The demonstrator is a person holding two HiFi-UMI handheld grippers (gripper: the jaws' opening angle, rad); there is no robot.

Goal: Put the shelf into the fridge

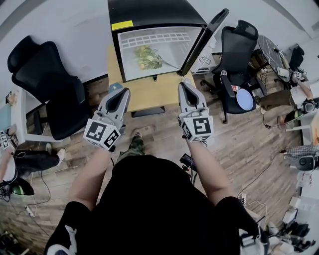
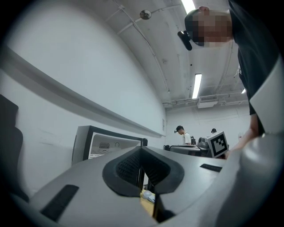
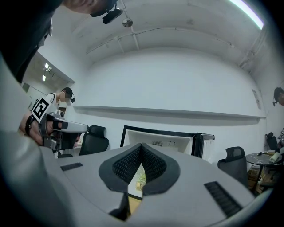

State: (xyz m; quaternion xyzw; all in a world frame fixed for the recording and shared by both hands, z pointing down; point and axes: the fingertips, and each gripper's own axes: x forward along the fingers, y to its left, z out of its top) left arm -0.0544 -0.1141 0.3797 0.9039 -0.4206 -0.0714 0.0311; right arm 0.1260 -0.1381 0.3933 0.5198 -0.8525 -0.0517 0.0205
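shelf [image 1: 154, 39]: in the head view a white wire grid spans the upper part of the open fridge [image 1: 149, 12], which stands on the yellow desk [image 1: 144, 92]; i take that grid for the shelf, though i cannot tell whether it is seated on its rails or only propped; greens [image 1: 147, 57] lie below it; the left claw [image 1: 118, 92] and right claw [image 1: 186, 85] hover side by side before the desk, well apart from the fridge; in the left gripper view the jaws meet at their tips with nothing between them; in the right gripper view likewise, tips together and empty, the fridge straight ahead; a wire shelf should be light and stiff yet a little springy and slick (thin coated rods), so a grip on the front edge rod, one claw near each corner, would likely keep it level
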